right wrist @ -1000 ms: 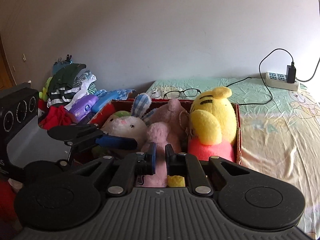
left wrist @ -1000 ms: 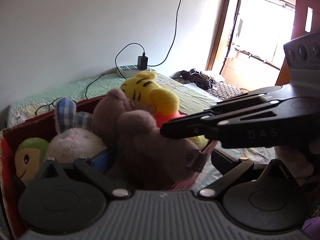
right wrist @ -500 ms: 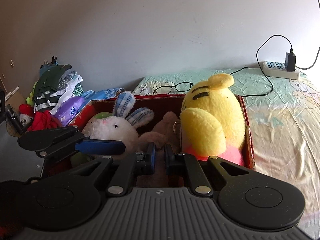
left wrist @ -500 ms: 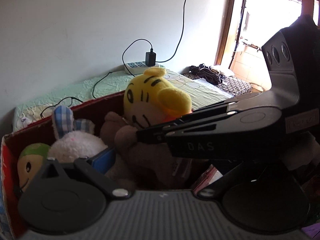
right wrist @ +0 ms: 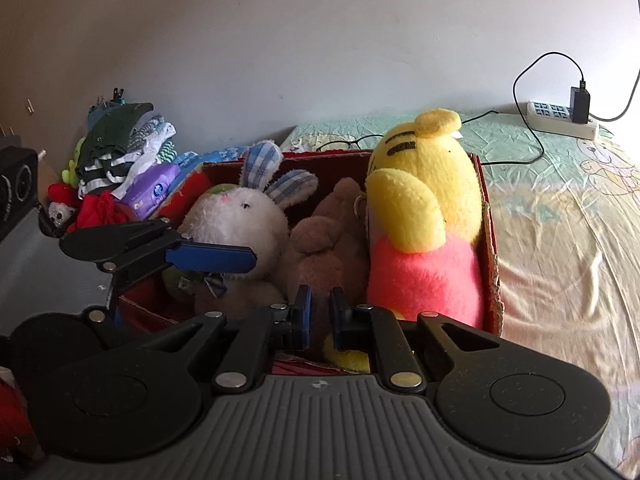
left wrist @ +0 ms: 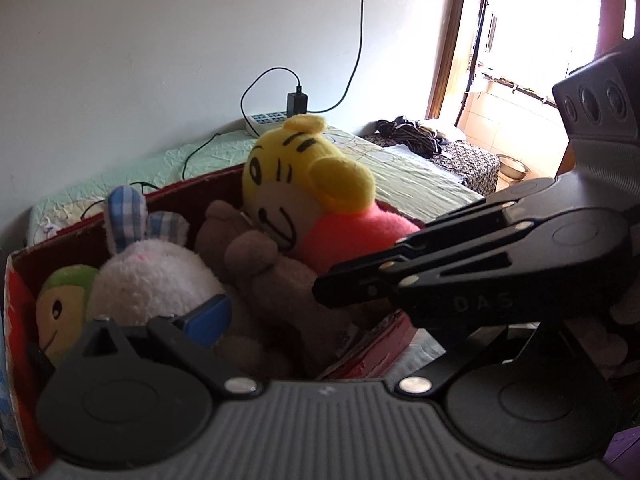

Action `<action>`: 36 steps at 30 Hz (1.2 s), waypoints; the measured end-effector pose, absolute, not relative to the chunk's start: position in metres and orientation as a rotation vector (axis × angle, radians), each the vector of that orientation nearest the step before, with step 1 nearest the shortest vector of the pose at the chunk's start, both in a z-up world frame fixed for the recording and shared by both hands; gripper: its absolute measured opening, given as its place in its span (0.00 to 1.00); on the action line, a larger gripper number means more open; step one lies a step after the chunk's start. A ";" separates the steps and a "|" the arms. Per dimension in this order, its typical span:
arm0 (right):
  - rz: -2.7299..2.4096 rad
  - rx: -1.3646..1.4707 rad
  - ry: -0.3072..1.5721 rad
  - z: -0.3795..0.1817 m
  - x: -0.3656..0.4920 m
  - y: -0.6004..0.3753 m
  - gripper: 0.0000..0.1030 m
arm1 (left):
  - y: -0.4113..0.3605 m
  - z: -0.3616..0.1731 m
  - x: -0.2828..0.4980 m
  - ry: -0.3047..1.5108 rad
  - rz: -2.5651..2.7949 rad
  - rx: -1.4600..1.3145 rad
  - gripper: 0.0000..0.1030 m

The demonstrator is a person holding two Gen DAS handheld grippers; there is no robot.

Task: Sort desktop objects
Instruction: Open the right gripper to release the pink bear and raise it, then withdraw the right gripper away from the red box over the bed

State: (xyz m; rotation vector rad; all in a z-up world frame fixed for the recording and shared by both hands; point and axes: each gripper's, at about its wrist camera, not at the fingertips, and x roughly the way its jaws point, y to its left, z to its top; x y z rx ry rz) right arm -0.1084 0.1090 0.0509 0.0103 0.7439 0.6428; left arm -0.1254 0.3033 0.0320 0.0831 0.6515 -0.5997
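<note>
The right gripper (right wrist: 319, 320) hangs nearly shut on nothing, the left gripper (right wrist: 224, 258) spread and empty, above the red cardboard box (right wrist: 489, 216). Inside, beside the yellow tiger plush (right wrist: 424, 216), lies the brown teddy bear (right wrist: 324, 240) (light, squashy; pinch its limb).

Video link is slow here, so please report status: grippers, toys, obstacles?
Left gripper open beside white rabbit plush. Right gripper almost shut, empty, at red box edge. Yellow tiger plush, brown bear inside too. Nothing blocking.

In the box (right wrist: 489, 216): rabbit (right wrist: 240, 220) left, bear (right wrist: 324, 240) between, perhaps touching, tiger (right wrist: 424, 216) right.
</note>
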 end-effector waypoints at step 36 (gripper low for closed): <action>0.774 0.185 0.701 0.066 -0.122 0.039 0.24 | 0.271 0.050 -0.152 0.805 -0.095 -0.062 0.99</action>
